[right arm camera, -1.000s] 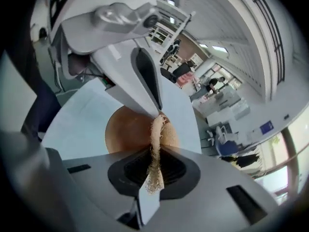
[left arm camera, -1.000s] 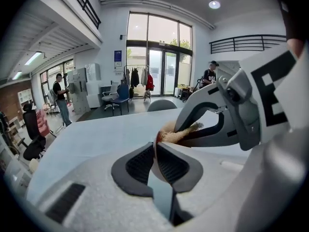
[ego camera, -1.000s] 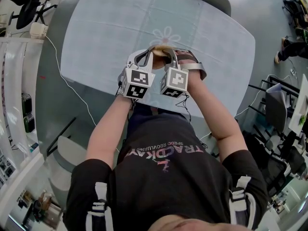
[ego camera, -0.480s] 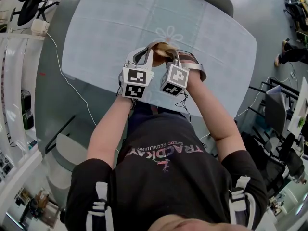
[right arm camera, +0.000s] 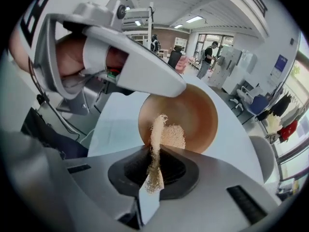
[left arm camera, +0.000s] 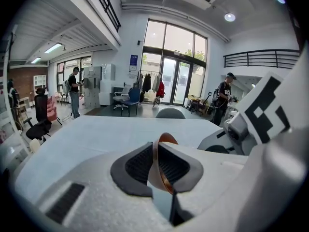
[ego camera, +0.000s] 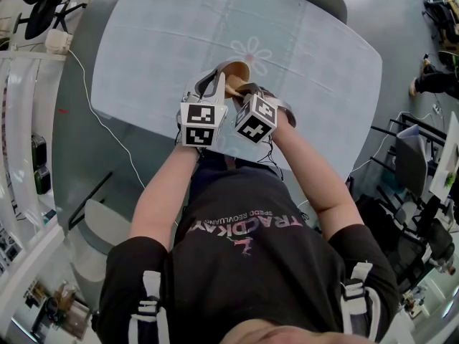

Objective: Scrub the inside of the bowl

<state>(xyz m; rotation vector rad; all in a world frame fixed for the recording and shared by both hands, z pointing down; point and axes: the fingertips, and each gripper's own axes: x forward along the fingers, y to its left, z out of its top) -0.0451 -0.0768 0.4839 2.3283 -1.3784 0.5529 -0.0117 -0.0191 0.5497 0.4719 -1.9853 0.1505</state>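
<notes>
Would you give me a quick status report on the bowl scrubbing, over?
Left hand-held gripper clamps bowl rim, jaws just eased slightly. Right hand-held gripper shut on scrubber, aimed into bowl. Nothing in the way.

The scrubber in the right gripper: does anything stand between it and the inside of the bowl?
Nothing visible does. The scrubber, pinched in the right gripper, points into the open mouth of the bowl. The left gripper clamps only the bowl's rim, at the side, not across the opening.
</notes>
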